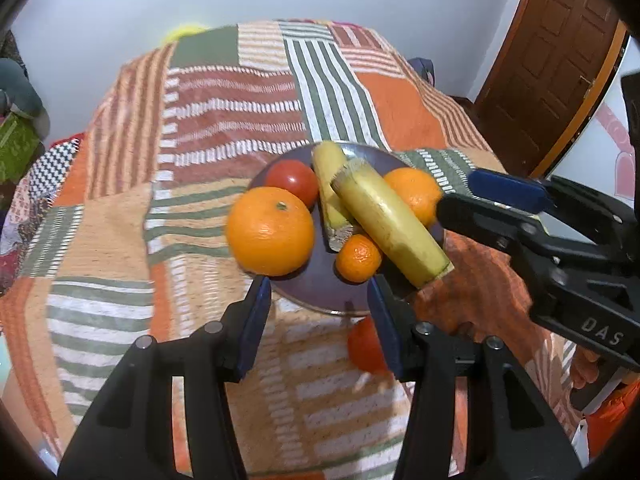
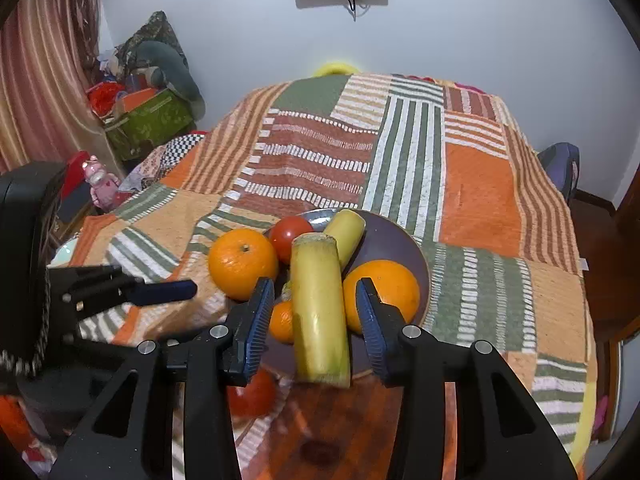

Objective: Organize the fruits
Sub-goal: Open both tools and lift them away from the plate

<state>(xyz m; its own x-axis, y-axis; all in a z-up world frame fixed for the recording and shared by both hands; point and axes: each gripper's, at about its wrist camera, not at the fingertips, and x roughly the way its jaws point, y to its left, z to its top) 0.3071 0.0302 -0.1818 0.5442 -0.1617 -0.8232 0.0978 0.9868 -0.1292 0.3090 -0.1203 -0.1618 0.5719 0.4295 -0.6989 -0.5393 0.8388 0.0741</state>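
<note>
1. A dark purple plate (image 2: 404,236) is sitting on the patchwork striped cloth (image 2: 476,196), carrying two oranges, a mandarin (image 1: 357,258), a tomato (image 1: 292,181) and two yellow cane-like stalk pieces.
2. The right gripper (image 2: 316,312) is hanging with fingers spread wide on either side of the nearer stalk piece (image 2: 318,316), not pinching it.
3. The left gripper (image 1: 318,320) is hovering, released and empty, at the plate's near rim beside the large orange (image 1: 270,230).
4. A second tomato (image 1: 366,346) is lying on the cloth beside the plate.
</note>
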